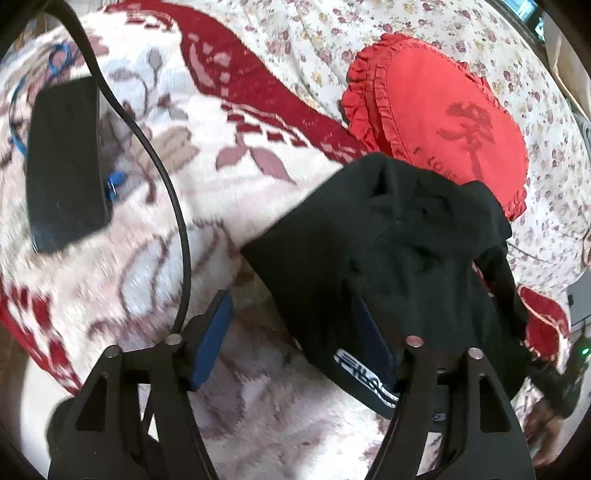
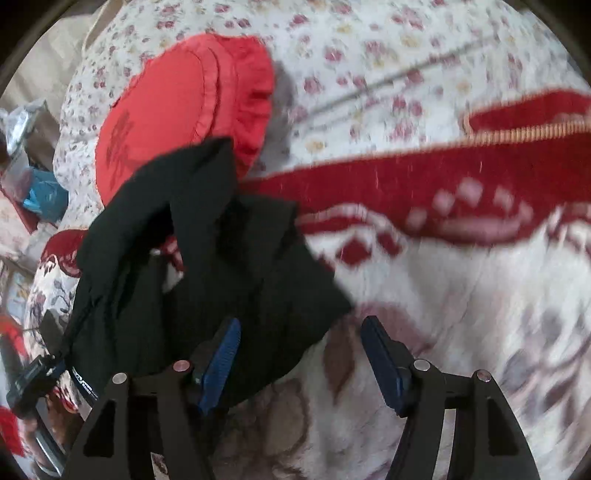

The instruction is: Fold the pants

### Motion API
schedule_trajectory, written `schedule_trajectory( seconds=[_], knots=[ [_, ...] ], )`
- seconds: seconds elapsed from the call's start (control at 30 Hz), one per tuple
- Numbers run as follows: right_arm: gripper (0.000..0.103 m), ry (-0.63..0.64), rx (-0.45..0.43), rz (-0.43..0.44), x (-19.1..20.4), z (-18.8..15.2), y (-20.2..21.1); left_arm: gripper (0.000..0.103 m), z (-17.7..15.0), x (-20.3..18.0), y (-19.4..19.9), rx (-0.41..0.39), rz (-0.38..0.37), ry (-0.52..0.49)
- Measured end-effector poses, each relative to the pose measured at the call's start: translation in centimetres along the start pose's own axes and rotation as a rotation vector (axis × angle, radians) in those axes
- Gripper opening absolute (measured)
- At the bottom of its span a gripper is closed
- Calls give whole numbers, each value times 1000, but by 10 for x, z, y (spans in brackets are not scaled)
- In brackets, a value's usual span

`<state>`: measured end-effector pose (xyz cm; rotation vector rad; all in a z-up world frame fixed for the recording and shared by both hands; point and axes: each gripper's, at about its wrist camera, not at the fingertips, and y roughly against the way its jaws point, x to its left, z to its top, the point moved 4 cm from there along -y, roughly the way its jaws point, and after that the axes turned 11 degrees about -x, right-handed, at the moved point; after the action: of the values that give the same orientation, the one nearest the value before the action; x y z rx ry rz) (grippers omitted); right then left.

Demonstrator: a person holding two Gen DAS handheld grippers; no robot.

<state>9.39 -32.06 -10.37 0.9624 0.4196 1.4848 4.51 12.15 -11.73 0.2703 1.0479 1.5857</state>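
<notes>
The black pants [image 1: 399, 258] lie bunched on a fleece blanket [image 1: 207, 221], one end over a red ruffled cushion [image 1: 443, 110]. A white logo on the waistband [image 1: 365, 380] shows near my left gripper [image 1: 291, 339], which is open. Its right finger [image 1: 373, 343] is partly covered by the cloth; its left finger [image 1: 214, 336] is bare over the blanket. In the right wrist view the pants [image 2: 207, 266] sit left of centre. My right gripper [image 2: 299, 358] is open; its left finger [image 2: 221, 362] lies against the pants' edge, its right finger [image 2: 380, 362] over the blanket [image 2: 461, 314].
A black flat device [image 1: 66, 162] with a black cable [image 1: 162, 177] lies on the blanket at the left. A floral sheet [image 1: 369, 29] covers the bed beyond the cushion [image 2: 177, 110]. Clutter [image 2: 33, 184] lies beside the bed at the left.
</notes>
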Motion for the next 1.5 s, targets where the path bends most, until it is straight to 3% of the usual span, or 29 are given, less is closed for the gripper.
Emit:
schedule_trajectory(
  seconds=[0.07, 0.13, 0.17, 0.2, 0.27, 0.3, 0.33, 0.4, 0.5, 0.63, 0.73, 0.83, 0.9, 0.93, 1.07, 1.13, 1.17, 1.2, 1.33, 1.5],
  knots=[
    [66, -3, -37, -29, 2, 0, -7, 72, -2, -2, -3, 0, -8, 18],
    [55, 5, -64, -27, 6, 3, -13, 73, -1, -6, -4, -10, -9, 21],
    [35, 1, -73, -10, 7, 5, -16, 73, 0, -8, -6, -13, -31, 31],
    [25, -31, -53, 23, 5, 4, -23, 73, 1, -9, -8, -12, -42, 45],
    [17, -81, -62, 48, -1, 6, -26, 73, 6, -10, -12, -14, -42, 78],
    [16, -96, -72, 58, -3, 6, -22, 70, 9, -10, -12, -22, -53, 87],
    [16, -110, -86, 69, -3, 7, -15, 51, 12, -10, -12, -35, -60, 93],
    [16, -104, -130, 82, 0, 12, 5, 27, 15, -8, -12, -39, -36, 88],
    [15, -70, -188, 71, 2, 15, 45, 16, 15, -7, -5, -40, -74, 81],
    [15, -30, -214, 26, -2, 7, 91, 10, 9, -10, 18, -63, -97, 42],
    [14, 15, -185, -40, -13, -4, 109, 10, 3, -7, 35, -83, -92, 14],
    [14, 86, -122, -182, -29, -11, 95, 10, -5, 4, 33, -71, -45, 7],
    [14, 102, -37, -234, -41, -16, 77, 10, -9, 12, 23, -42, -13, 26],
    [14, 93, -37, -249, -43, -15, 75, 10, -12, 16, 19, -23, -8, 39],
    [19, 67, -120, -101, -21, -2, 91, 10, -9, 15, 31, -36, -21, 23],
    [34, 117, -106, -31, 3, -2, 90, 11, -6, 12, 43, -62, -3, -5],
    [48, 139, -98, -9, 14, -3, 87, 11, -2, 10, 50, -86, 8, -19],
    [51, 168, -91, 33, 30, -6, 82, 11, 0, 8, 57, -106, 16, -33],
    [51, 250, -24, 155, 84, -23, 50, 39, 6, -2, 66, -124, 10, -72],
    [52, 303, 105, 189, 110, -49, -3, 41, -7, -18, 46, -80, -18, -115]
  ],
)
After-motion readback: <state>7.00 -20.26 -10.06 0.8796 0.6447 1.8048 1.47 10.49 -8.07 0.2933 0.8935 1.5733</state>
